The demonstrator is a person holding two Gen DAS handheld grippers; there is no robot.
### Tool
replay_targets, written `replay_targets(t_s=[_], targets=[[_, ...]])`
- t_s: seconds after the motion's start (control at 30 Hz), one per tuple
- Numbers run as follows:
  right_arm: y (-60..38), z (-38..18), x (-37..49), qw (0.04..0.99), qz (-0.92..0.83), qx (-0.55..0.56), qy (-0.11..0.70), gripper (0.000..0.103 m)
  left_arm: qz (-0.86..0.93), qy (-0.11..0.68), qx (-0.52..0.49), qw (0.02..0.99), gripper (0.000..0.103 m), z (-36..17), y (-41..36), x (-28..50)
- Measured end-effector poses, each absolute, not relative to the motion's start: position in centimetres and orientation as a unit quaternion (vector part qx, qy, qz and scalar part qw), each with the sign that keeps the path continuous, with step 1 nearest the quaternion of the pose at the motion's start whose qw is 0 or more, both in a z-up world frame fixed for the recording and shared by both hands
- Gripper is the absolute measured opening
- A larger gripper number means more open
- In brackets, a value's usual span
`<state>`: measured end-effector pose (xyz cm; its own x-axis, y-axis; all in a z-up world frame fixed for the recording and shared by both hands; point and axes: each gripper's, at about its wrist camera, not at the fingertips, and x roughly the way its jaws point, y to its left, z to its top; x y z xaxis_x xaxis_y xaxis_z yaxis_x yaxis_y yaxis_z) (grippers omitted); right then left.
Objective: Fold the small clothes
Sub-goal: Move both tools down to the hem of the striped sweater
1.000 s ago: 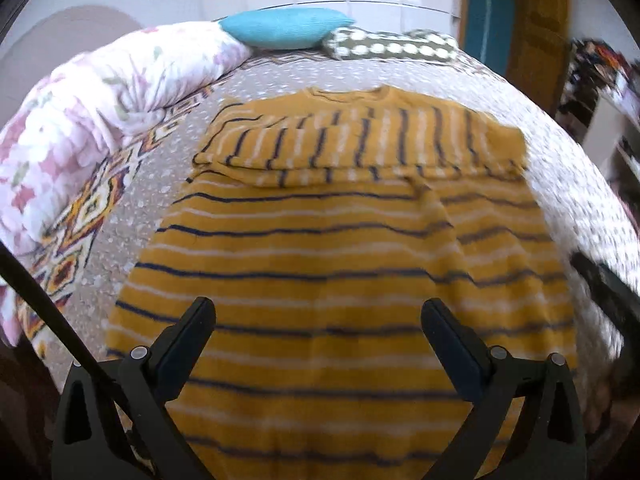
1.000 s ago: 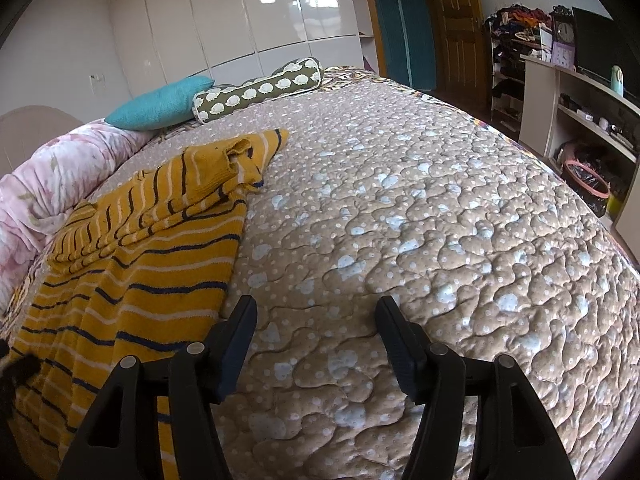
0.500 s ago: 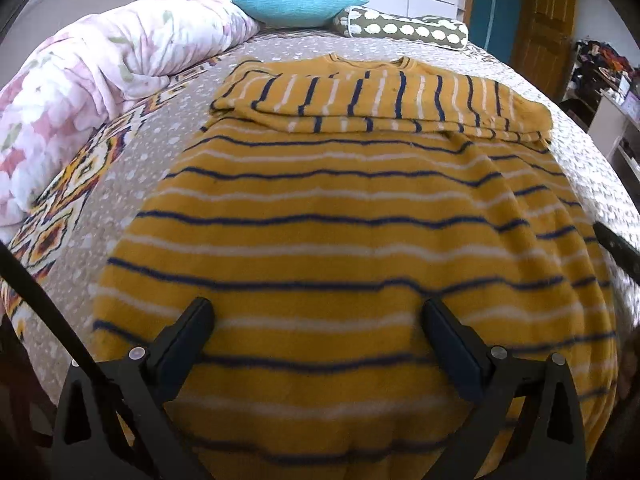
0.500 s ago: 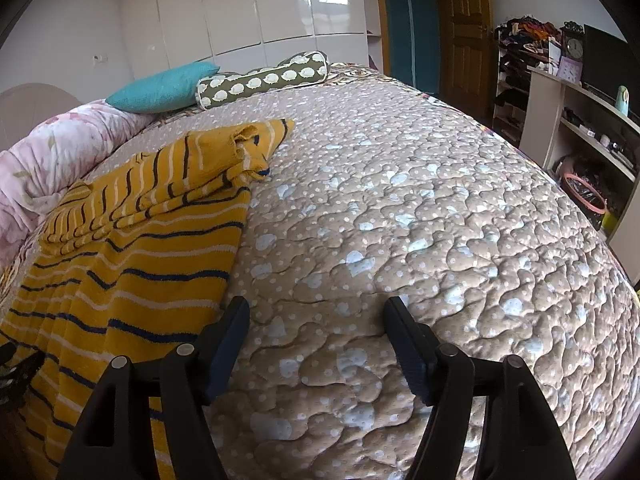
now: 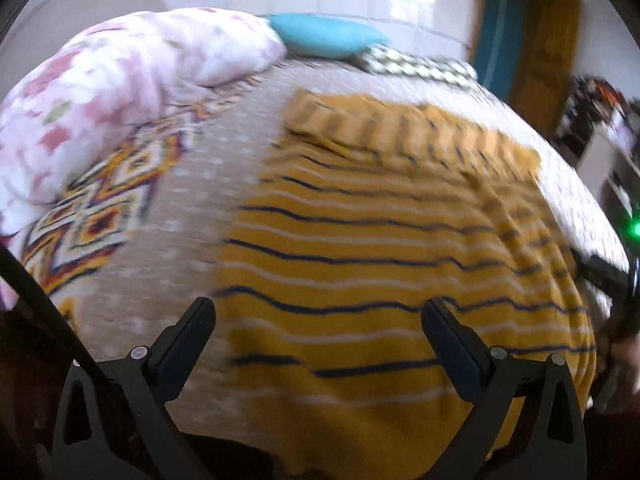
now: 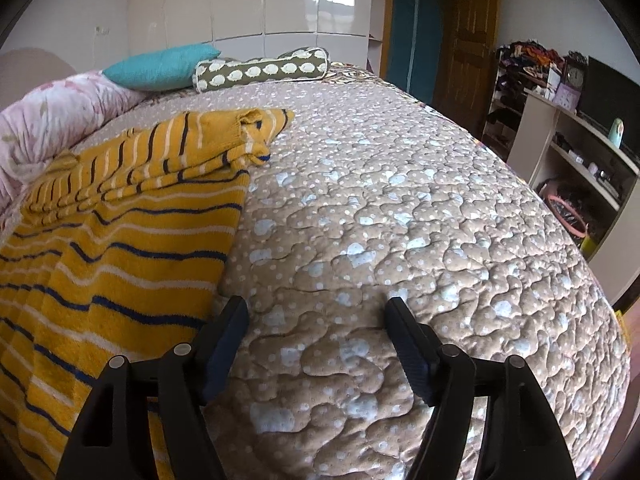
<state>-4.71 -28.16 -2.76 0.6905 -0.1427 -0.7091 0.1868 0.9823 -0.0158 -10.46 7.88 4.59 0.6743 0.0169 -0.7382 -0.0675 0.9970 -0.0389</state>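
The striped sweater (image 5: 400,280) lies flat on the bed (image 6: 400,220), sleeves already folded across its top — the body folds remain. Our left gripper (image 5: 318,336) gapes empty over the hem; our right gripper (image 6: 316,332) is opening — nothing between its jaws.

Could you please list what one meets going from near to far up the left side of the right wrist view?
Striped yellow sweater → its folded-over sleeves → pink floral duvet → turquoise pillow → white wardrobe doors.
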Motion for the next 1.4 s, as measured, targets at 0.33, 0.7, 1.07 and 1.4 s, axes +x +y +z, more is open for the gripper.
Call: replay_targets(t_s=[0.33, 0.7, 1.07, 1.4], targets=[[-31.1, -1.6, -8.2, 0.909, -0.058, 0.078, 0.406, 0.079, 0.035, 0.392, -0.162, 0.905, 0.103, 4.5, 16.9, -9.2], [-27.7, -1.8, -12.1, 0.904, 0.050, 0.084, 0.416, 0.068, -0.083, 0.418, -0.195, 0.883, 0.089, 2.0, 15.1, -7.3], [-25.2, -3.3, -11.2, 0.847, 0.222, 0.272, 0.399, 0.066, -0.129, 0.441, -0.205, 0.864, 0.072, 1.8, 11.8, -9.0], [-24.5, -3.7, -12.3, 0.828, 0.268, 0.290, 0.398, 0.057, -0.134, 0.461, -0.250, 0.841, 0.055, 1.5, 12.7, -9.0]])
